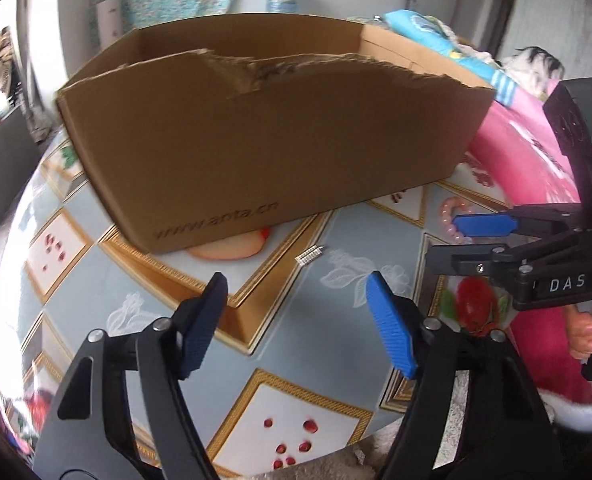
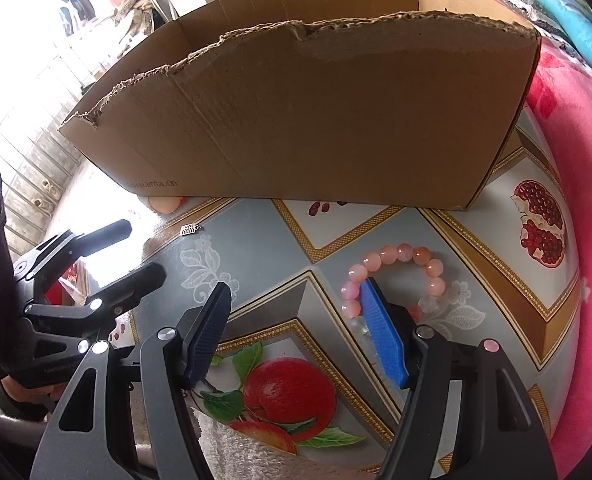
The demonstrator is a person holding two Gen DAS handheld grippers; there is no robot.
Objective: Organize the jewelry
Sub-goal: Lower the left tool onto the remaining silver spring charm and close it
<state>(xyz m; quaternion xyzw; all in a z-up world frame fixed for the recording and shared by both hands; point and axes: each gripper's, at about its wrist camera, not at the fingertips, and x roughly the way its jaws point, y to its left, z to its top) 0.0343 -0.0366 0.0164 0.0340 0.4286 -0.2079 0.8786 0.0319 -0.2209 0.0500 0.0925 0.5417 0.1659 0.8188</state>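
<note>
A cardboard box (image 2: pixel 316 120) with a torn top edge stands across the far side of a table (image 2: pixel 256 240) laid with a fruit-print cloth, as a person holding a claw in each hand sets about sorting jewelry. Two pieces lie loose on the cloth in front of the box. A pink bead bracelet (image 2: pixel 396 276) sits toward the right edge of the table, directly under the right claw (image 2: pixel 296 336), whose blue pad overlaps the ring's near-left beads; whether it touches them cannot be told. A small silver charm (image 1: pixel 309 257) lies near the middle, just ahead of the left claw (image 1: pixel 296 324), its long axis slanting up to the right. Both claws stand partly open and empty. Judged from this layout, each hand is nearer its own piece, and the box behind looks the likely destination.
</note>
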